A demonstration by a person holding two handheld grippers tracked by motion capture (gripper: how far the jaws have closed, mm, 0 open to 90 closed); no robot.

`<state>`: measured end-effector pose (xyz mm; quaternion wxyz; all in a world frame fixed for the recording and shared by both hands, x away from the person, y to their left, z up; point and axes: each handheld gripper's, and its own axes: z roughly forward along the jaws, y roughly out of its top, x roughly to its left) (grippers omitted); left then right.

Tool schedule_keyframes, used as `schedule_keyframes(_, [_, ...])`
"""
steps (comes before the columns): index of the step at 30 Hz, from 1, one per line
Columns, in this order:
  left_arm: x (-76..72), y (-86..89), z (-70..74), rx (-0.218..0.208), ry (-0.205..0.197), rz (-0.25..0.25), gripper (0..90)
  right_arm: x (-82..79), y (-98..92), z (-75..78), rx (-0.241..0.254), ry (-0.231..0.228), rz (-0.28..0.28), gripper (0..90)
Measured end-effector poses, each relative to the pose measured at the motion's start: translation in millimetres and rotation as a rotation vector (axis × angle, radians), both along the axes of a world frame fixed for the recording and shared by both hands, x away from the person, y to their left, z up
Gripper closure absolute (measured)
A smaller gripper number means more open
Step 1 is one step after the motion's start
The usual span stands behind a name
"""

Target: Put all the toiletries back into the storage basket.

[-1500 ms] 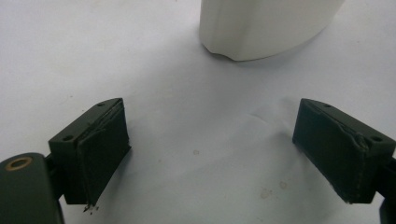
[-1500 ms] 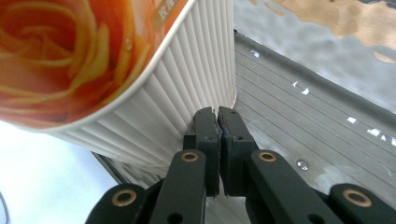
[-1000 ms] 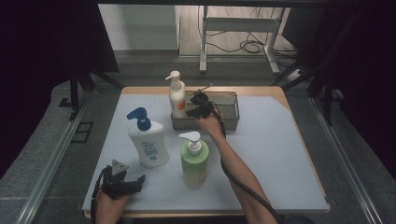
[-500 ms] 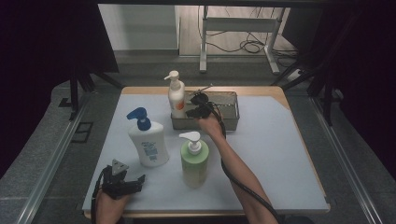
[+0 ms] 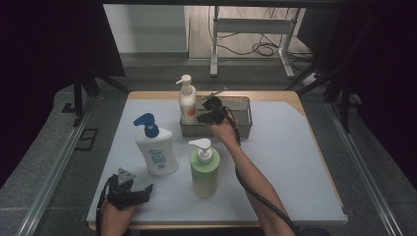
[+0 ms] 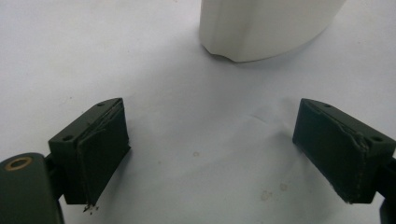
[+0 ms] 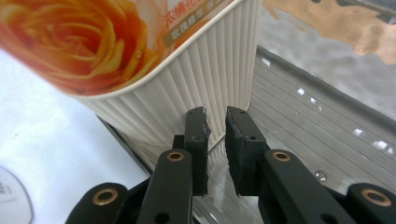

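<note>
From the high view we see the right tongs [image 5: 210, 109] reaching over the near wall of a grey metal tray [image 5: 244, 129] at the far side of the table [image 5: 295, 162], just beside the cream pump bottle [image 5: 187, 102] that stands at the tray's left end; the tips are too small and dark here to tell whether they touch it, and the bottle's label is only an orange blur. Nearer us stand a white bottle with a blue pump [image 5: 155, 147], its blue label too small to read, and a green bottle with a white pump [image 5: 204, 168], while the left tongs [image 5: 142, 189] rest low at the table's near left edge, well apart from the tray. In the left gripper view the left tongs [image 6: 211, 154] stand wide with nothing between the jaws, and only the base of a white bottle [image 6: 264, 25] shows, cut off by the top edge. In the right gripper view the right tongs [image 7: 215, 126] are narrow, their jaws having just been opening a little, with a slim gap and nothing clamped; the cream pump bottle [image 7: 205, 70] rises just ahead and left of them, its ribbed corner very close to the left jaw, though we cannot tell if it touches. Its label shows an orange rose and small Chinese writing we cannot read, cut off at the top.
</note>
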<state>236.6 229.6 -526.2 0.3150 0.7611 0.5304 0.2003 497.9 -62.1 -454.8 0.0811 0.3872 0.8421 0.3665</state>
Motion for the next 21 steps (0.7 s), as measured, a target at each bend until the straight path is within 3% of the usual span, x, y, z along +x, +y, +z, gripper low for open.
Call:
schedule_keyframes(8, [-0.3, 0.0, -0.2, 0.000, -0.001, 0.001, 10.1, -7.1, -11.4, 12.8, 0.005, -0.042, 0.002, 67.5])
schedule_keyframes(16, [-0.4, 0.0, -0.3, -0.001, -0.002, 0.002, 10.1, -14.9, -24.7, 22.8, 0.027, -0.074, 0.023, 47.4])
schedule_keyframes(21, [-0.5, 0.1, -0.4, 0.000, -0.002, 0.002, 10.1, -21.1, -27.8, 25.9, 0.028, -0.091, 0.047, 40.7])
